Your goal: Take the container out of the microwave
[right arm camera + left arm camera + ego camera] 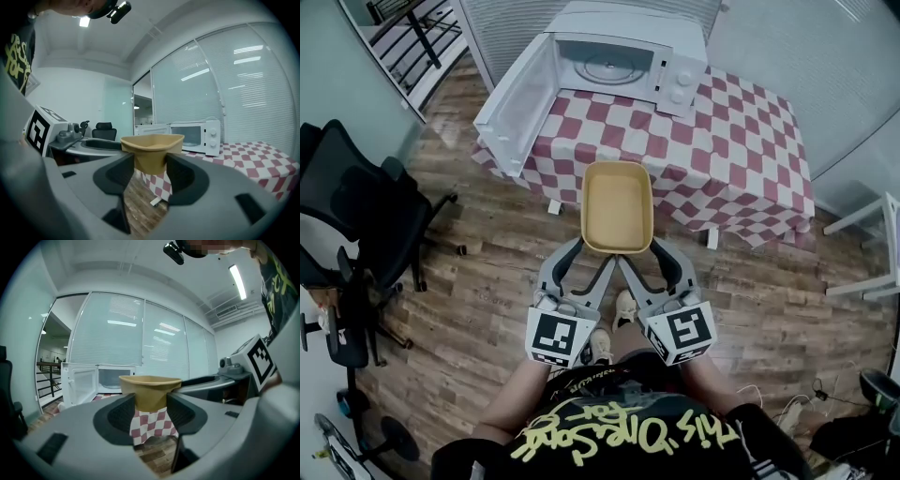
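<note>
Though only head view shows its inside, left gripper (pixel 150 405) and right gripper (pixel 150 166) clamp the container (pixel 617 206).

– What covers the worktop (pixel 769 122)?
– A red-and-white checked cloth (pixel 609 141), hanging over the front edge.
– And around it?
– A wood-plank floor (pixel 487 281). Black office chairs (pixel 356 216) stand at the left, well apart from the worktop.
– Anything further off?
– A black railing (pixel 408 37) at the top left, and white blinds (pixel 122 333) across the glass wall behind. Cables (pixel 787 408) lie on the floor at the lower right.
</note>
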Action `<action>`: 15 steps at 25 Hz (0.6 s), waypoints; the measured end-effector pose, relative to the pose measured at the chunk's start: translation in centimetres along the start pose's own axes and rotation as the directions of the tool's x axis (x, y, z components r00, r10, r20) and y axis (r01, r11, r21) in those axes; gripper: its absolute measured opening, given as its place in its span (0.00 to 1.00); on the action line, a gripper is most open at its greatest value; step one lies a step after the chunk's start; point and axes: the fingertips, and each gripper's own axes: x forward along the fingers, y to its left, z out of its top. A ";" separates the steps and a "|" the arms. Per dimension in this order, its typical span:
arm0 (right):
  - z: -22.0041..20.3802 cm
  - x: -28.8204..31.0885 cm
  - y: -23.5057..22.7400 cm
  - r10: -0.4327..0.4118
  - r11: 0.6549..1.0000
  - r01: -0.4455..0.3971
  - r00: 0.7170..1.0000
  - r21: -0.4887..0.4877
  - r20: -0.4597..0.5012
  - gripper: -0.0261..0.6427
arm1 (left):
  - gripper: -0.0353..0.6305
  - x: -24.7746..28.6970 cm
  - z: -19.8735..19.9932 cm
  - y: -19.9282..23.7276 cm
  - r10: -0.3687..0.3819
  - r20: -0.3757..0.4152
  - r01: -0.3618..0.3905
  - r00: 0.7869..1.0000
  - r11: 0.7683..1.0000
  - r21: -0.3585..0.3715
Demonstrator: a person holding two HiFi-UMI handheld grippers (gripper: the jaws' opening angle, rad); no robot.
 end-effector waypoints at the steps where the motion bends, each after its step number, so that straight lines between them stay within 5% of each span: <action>1: -0.1 -0.3 0.4 -0.001 1.000 0.001 1.000 -0.005 -0.001 0.37 | 0.38 -0.4 -0.1 -0.2 -0.003 -0.001 0.003 1.000 1.000 0.003; 15: 0.5 -2.2 2.4 0.008 1.000 -0.008 1.000 -0.015 0.016 0.36 | 0.37 -3.1 0.6 -1.2 0.009 0.003 -0.009 1.000 1.000 0.021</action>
